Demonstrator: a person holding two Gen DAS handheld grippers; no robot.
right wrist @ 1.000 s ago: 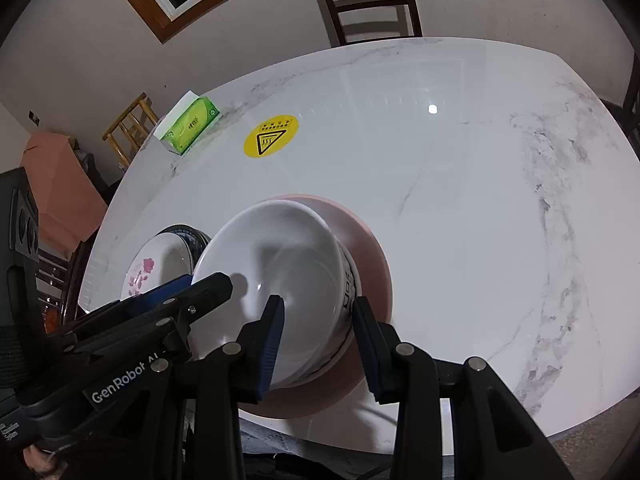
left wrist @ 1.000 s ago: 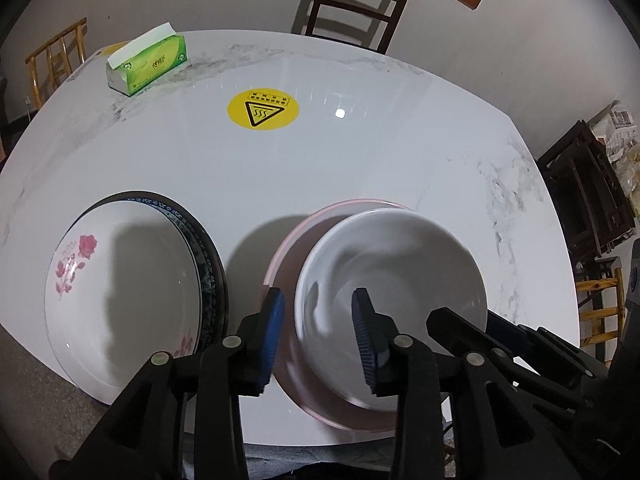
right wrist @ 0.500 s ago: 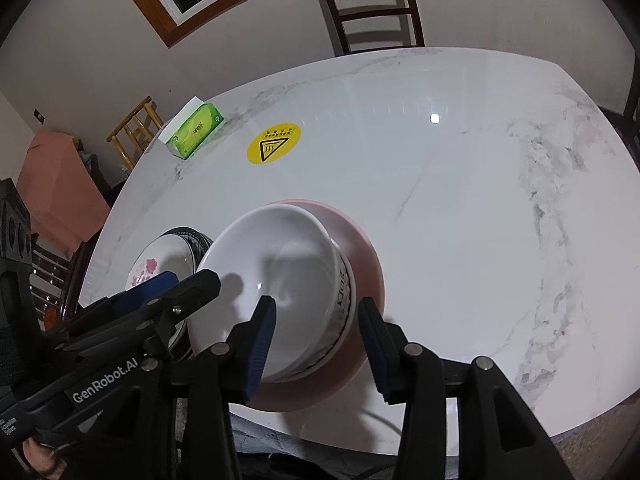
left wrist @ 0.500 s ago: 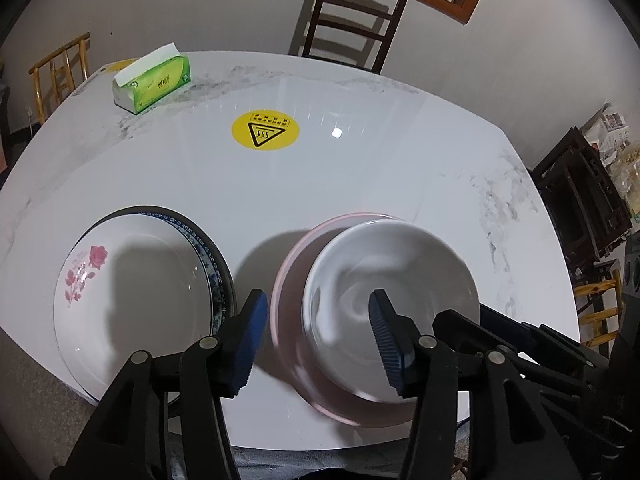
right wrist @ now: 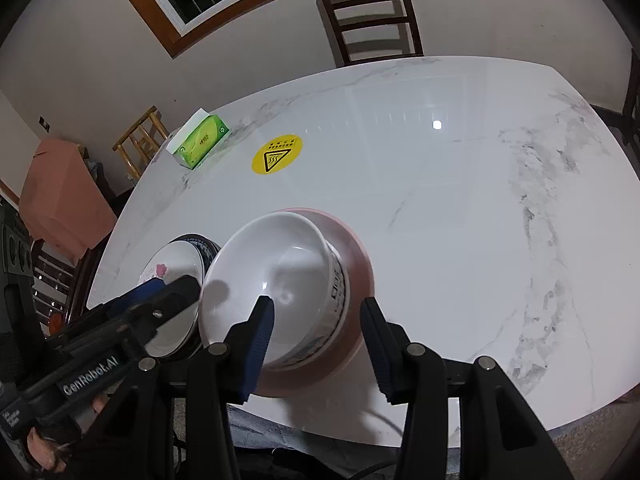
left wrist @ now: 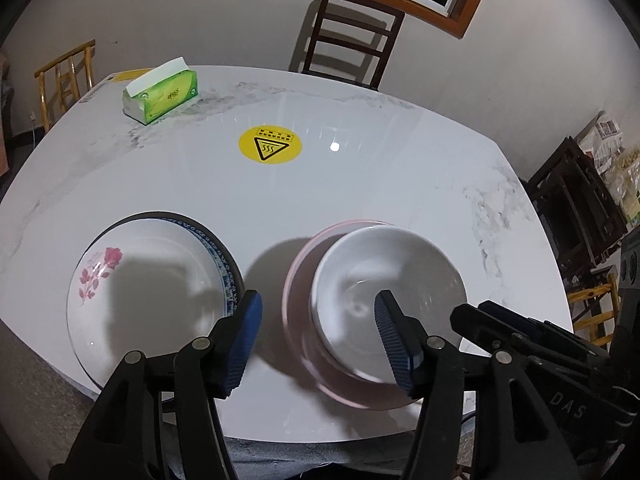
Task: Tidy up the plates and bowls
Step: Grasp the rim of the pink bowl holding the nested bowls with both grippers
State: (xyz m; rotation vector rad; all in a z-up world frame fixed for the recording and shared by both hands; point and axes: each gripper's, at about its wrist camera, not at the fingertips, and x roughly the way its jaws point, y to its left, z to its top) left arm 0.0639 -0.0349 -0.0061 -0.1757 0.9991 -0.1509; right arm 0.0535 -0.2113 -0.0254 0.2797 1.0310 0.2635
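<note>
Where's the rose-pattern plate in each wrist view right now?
Left wrist: rose-pattern plate at lower left, left of the white bowl.
Right wrist: rose-pattern plate at left of centre, partly hidden behind the left gripper.
Shared landmark: yellow warning sticker.

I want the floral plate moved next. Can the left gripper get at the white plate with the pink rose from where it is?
Probably yes. The left gripper is open and holds nothing, its jaws having just been opening. The white rose-patterned plate lies uncovered on a dark blue-rimmed plate, just left of its fingers, with nothing between.
</note>
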